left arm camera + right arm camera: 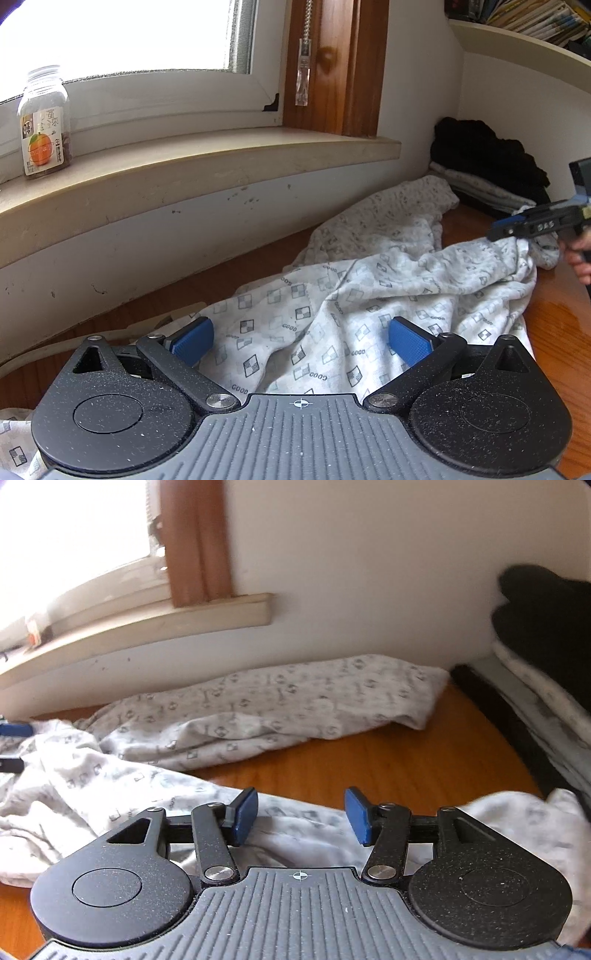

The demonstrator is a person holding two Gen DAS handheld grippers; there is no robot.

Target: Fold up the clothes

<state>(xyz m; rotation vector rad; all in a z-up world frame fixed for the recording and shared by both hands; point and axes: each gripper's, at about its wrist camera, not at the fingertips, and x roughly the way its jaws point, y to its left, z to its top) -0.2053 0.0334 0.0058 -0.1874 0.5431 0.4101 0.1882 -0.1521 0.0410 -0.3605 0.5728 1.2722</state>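
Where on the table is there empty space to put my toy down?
Bare wood shows on the table between the patterned garment by the wall, the cloth under the right gripper and the folded stack. A bare strip runs along the wall. Around the left gripper cloth covers everything.

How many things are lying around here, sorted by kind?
Patterned white cotton garment spread on the wooden table: 1
Folded clothes stacked in the corner, black knit on pale patterned: 2
Clear plastic jar with orange label: 1
Total: 4
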